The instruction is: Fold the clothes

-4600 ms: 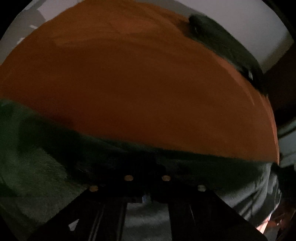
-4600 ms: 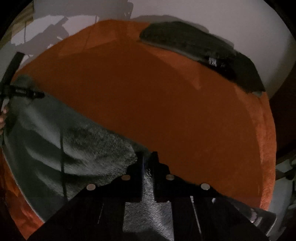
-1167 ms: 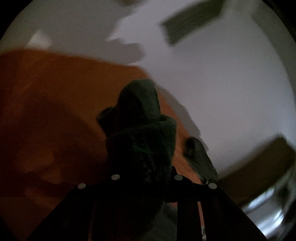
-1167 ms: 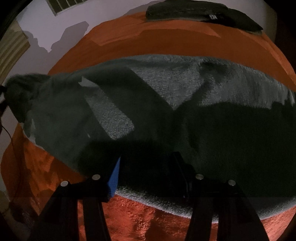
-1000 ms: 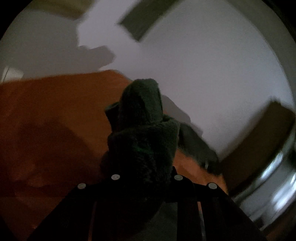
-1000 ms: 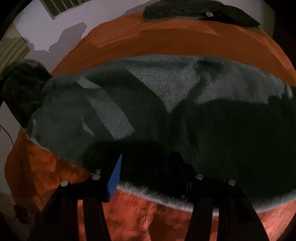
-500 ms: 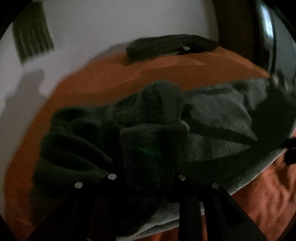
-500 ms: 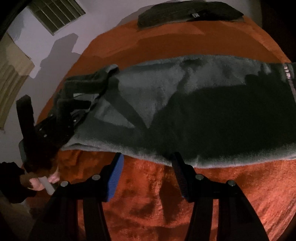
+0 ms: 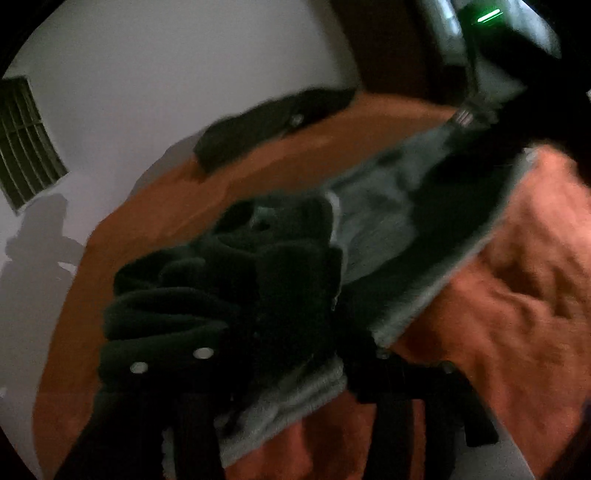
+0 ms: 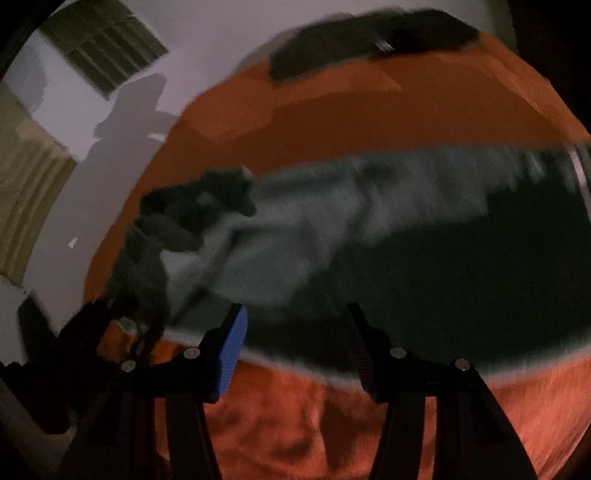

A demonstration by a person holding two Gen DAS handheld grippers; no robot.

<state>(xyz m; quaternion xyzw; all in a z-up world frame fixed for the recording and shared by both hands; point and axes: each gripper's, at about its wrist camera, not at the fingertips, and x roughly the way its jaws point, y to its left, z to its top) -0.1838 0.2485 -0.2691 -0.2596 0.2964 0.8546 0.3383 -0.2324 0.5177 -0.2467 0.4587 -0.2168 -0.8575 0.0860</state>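
A dark green fleece garment [image 10: 369, 229] lies spread across the orange bed cover [image 10: 369, 110]. Its left end is bunched into thick folds [image 9: 229, 280]. My left gripper [image 9: 288, 332] sits low over that bunch with its jaws opening. The folds lie between the fingers, and a gap shows beside the right finger [image 9: 365, 347]. In the right wrist view the left gripper [image 10: 122, 328] is at the lower left, by the garment's end. My right gripper [image 10: 295, 314] hovers open above the garment's near edge, with nothing between its blue pad [image 10: 232, 343] and the other finger.
A second dark folded garment [image 10: 369, 40] rests at the bed's far edge by the white wall. A wall vent [image 10: 103, 48] is at the upper left. Wrinkled orange cover [image 9: 517, 295] fills the near side. A dark device with a green light [image 9: 487, 18] shows at the top right.
The left gripper swung down from facing the wall to the bed, rolled, and spread its jaws around the bunched end. The right gripper lifted slightly off the garment's near edge.
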